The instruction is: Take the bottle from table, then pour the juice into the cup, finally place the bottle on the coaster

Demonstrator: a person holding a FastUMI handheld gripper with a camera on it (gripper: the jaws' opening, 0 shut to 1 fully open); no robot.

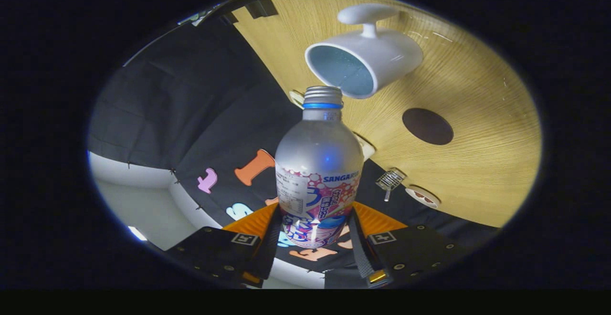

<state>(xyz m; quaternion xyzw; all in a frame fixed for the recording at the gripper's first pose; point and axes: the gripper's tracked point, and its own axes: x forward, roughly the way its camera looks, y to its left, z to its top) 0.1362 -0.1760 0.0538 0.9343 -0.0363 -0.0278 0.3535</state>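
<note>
Gripper view shows your gripper (pixel 316 231) pinching the bottle (pixel 318 172), its open mouth beside the white cup's (pixel 365 52) rim, coaster (pixel 427 126) nearby.

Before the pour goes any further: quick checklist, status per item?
1. Grip: gripper fingers press both sides of the frosted metal bottle with the pink and blue label: ok.
2. Aim: bottle mouth sits right at the rim of the white ceramic cup with a handle: ok.
3. Cap: threads are bare, so it looks off; the opening itself faces away: cannot tell.
4. Juice flowing: no stream seen at the mouth: cannot tell.
5. Cup fill level: inside looks pale blue, liquid unclear: cannot tell.
6. Round dark brown coaster on the wooden table, bare: ok.
</note>
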